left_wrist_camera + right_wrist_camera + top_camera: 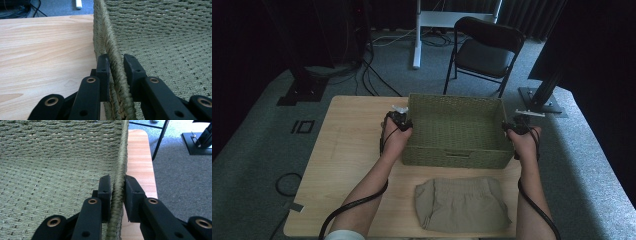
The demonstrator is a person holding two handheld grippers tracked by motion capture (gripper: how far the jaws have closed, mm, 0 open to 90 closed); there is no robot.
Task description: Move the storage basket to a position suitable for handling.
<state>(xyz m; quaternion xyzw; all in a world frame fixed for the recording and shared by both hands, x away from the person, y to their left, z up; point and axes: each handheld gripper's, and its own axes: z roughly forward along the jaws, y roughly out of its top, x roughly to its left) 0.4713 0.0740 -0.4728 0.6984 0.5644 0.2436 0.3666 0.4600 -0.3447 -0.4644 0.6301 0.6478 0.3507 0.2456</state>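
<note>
A green woven basket [455, 152] stands on the wooden table [342, 150], empty inside. My left gripper [401, 121] is shut on the basket's left wall; in the left gripper view the rim [110, 47] runs between the two black jaws of the left gripper [116, 65], which pinch it. My right gripper [518, 125] is shut on the right wall, and in the right gripper view the braided rim [122, 157] is clamped by the right gripper [117, 186]. A folded khaki garment [460, 203] lies on the table in front of the basket.
A black folding chair [484, 52] stands on the carpet beyond the table. A white desk leg [417, 35], cables [372, 75] and black stand bases [542, 100] sit around the far side. The table's right edge [152, 177] is close beside the basket.
</note>
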